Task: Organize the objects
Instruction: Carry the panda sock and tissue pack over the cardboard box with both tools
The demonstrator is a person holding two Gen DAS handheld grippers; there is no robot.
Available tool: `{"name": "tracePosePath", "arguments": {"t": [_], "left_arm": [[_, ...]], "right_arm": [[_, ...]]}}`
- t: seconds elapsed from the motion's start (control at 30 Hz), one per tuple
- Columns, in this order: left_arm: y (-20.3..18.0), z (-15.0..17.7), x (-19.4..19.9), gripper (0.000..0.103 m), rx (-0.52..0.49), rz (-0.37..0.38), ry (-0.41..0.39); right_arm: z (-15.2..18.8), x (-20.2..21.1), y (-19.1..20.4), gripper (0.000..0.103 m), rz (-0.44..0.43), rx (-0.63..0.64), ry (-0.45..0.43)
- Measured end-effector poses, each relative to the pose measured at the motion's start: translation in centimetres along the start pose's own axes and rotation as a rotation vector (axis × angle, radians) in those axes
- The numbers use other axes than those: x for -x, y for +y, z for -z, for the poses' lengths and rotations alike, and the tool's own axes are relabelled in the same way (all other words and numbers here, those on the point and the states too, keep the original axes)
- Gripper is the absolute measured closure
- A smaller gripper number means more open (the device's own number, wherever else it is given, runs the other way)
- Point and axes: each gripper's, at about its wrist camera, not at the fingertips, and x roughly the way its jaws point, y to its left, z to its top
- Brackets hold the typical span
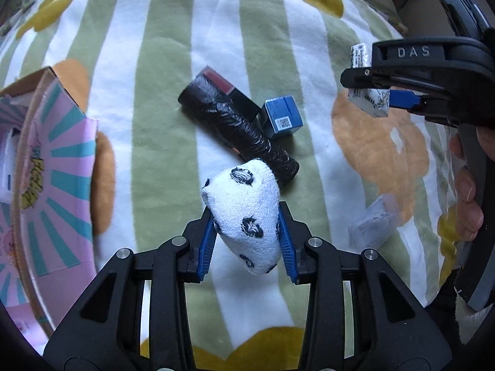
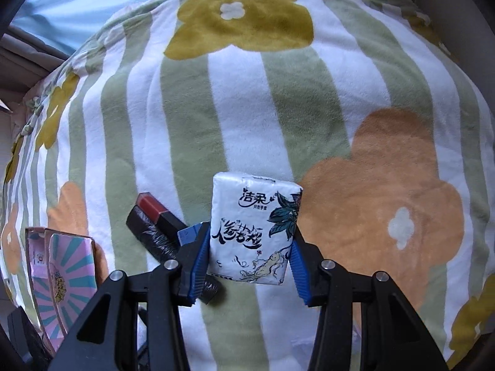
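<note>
My left gripper (image 1: 247, 241) is shut on a rolled white sock with black spots (image 1: 247, 216), held above the striped blanket (image 1: 173, 71). My right gripper (image 2: 250, 253) is shut on a white tissue pack with dark lettering (image 2: 253, 228), also clear of the bedding; the left wrist view shows that pack (image 1: 368, 99) pinched at the upper right. On the blanket lie a black roll of plastic bags (image 1: 235, 130), a dark box with a red end (image 1: 222, 85) and a small blue box (image 1: 283, 120).
An open pink cardboard box with teal rays (image 1: 52, 191) stands at the left. A clear plastic packet (image 1: 374, 219) lies on the blanket to the right. A hand (image 1: 467, 198) grips the right tool's handle. The bed's far edge drops off at the top left.
</note>
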Motion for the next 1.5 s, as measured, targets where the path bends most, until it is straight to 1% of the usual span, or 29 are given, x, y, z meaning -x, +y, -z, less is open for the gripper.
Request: {"name": "tracePosePath", "arguments": {"t": [0.03,0.07,0.13,0.2,0.27,0.4,0.6,0.77,0.97,1.27,1.5], "left_arm": [[0.3,-0.2,1.1,0.069,-0.003,-0.002,-0.013],[0.4,-0.4,2.1,0.069,-0.008,-0.006,-0.027],[-0.6,-1.3,3.4,0.069,-0.017,-0.014,-0.051],[-0.3,-2.5,4.8,0.069,-0.023,-0.016,-0.076],[-0.4,-2.8,6.5,0.069,-0.036,-0.023,-0.100],[-0.7,-2.4,10.1,0.069,-0.060,-0.035,-0.138],[-0.5,-0.2,14.4,0.069,-0.087,-0.046,-0.160],[0.1,2.5,15.9,0.069,-0.094,-0.058,-0.169],[1.0,4.0,16.4,0.069,-0.075,-0.062,-0.166],[2.4,5.1,18.3,0.069,-0.036,-0.082,-0.202],[5.8,6.3,19.8,0.069,0.065,-0.122,-0.227]], "right_arm": [[-0.6,1.0,0.5,0.059,-0.001,0.013,-0.006],[0.4,2.3,0.8,0.059,0.001,0.030,-0.013],[0.1,3.1,2.3,0.059,0.004,0.058,-0.023],[1.1,5.0,3.0,0.059,0.004,0.083,-0.033],[2.1,6.5,3.4,0.060,0.010,0.111,-0.043],[4.5,9.3,4.8,0.060,0.015,0.151,-0.059],[8.6,12.5,5.5,0.060,0.015,0.179,-0.065],[11.3,13.3,5.8,0.059,0.013,0.186,-0.071],[12.4,13.9,6.5,0.059,0.012,0.197,-0.082],[12.3,14.6,9.2,0.059,-0.011,0.263,-0.097],[11.4,14.3,13.5,0.060,-0.056,0.374,-0.092]]}}
